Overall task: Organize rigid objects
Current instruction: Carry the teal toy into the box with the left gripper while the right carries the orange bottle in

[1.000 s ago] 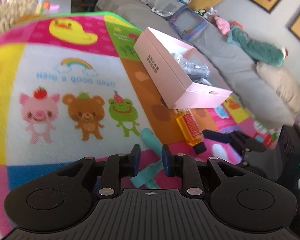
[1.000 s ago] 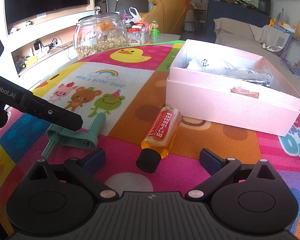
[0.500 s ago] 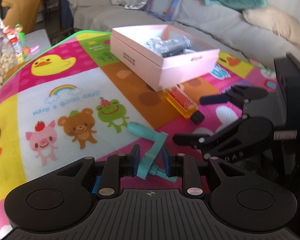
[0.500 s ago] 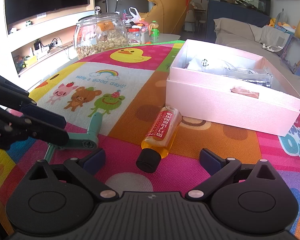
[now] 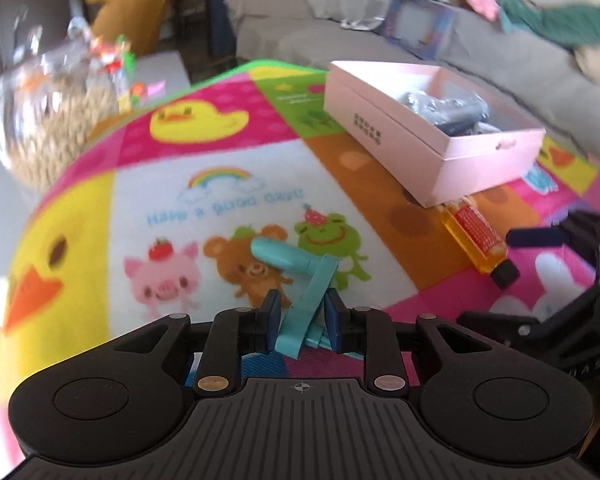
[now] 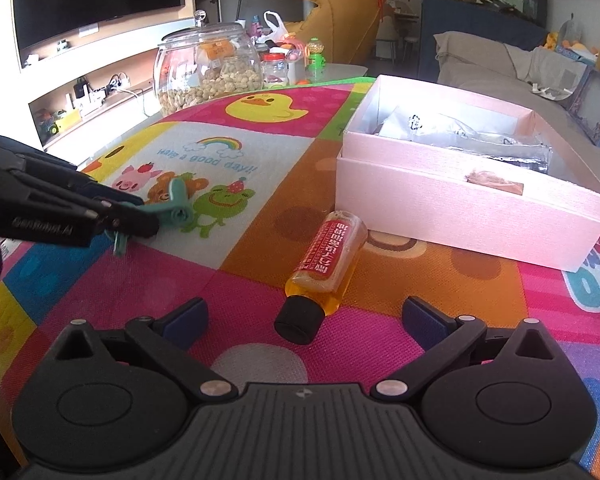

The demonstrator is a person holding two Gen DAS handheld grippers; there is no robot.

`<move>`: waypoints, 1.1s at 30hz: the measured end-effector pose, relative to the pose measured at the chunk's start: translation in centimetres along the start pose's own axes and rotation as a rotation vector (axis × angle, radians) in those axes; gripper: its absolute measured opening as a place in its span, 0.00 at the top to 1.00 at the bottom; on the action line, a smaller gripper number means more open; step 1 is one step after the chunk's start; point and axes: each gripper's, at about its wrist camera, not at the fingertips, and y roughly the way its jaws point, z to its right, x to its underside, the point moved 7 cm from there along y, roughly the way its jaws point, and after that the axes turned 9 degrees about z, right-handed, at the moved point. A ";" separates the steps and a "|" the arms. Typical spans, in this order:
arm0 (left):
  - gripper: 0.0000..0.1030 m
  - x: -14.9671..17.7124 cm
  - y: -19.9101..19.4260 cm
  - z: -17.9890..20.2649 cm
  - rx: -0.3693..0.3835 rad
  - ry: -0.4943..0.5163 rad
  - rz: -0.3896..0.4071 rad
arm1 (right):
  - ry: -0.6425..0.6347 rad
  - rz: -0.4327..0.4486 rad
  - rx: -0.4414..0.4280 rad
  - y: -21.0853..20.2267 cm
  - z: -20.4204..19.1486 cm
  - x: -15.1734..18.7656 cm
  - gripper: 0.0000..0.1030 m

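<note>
- The left gripper (image 5: pixel 300 320) has its jaws clamped on a teal plastic crank-shaped handle (image 5: pixel 296 276), lifted above the colourful cartoon play mat (image 5: pixel 140 160).
- It looks light and stiff; the flat arm between the pads seems the surest place to hold.
- The right gripper (image 6: pixel 304 316) hovers with jaws wide apart over a small amber bottle with a red label and black cap (image 6: pixel 326 260), lying just beside the open pink cardboard box (image 6: pixel 460 208).
- The bottle likely rolls and feels slick; grip across its body.
</note>
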 end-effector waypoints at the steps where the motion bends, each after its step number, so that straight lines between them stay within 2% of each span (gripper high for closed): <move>1: 0.73 0.1 0.0 -0.1 0.005 -0.008 0.018 | 0.003 -0.005 0.002 0.0 0.0 0.0 0.00; 8: 0.71 0.8 -0.2 0.3 0.019 0.019 0.095 | -0.006 -0.017 0.012 0.2 -0.2 0.0 0.00; 13: 0.72 1.0 -0.3 -0.2 0.043 -0.006 0.134 | 0.009 -0.021 -0.002 0.5 0.0 -0.6 0.00; 15: 0.74 0.9 -0.2 -0.5 0.051 -0.036 0.135 | 0.005 -0.033 0.015 1.3 0.1 -1.2 0.03; 19: 0.80 0.2 0.3 -0.9 0.065 -0.089 0.117 | 0.009 -0.056 0.053 3.4 0.4 -3.0 0.17; 21: 0.81 -0.2 0.6 -0.8 0.063 -0.081 0.110 | 0.001 -0.064 0.055 4.1 0.2 -3.8 0.30; 23: 0.81 -0.3 0.8 -0.5 0.062 -0.059 0.110 | -0.036 -0.079 0.042 4.2 -0.4 -4.4 0.51; 24: 0.81 -0.3 0.9 -0.3 0.066 -0.047 0.114 | -0.064 -0.085 0.036 4.1 -0.8 -4.5 0.56; 25: 0.82 -0.2 0.9 -0.2 0.070 -0.037 0.122 | -0.091 -0.092 0.033 3.8 -1.2 -4.5 0.66; 26: 0.82 -0.1 0.9 0.0 0.075 -0.025 0.129 | -0.112 -0.099 0.032 3.5 -1.5 -4.4 0.72; 33: 0.85 1.3 -0.9 2.0 0.156 0.080 0.138 | -0.083 -0.099 -0.008 -0.5 -1.2 -3.6 0.73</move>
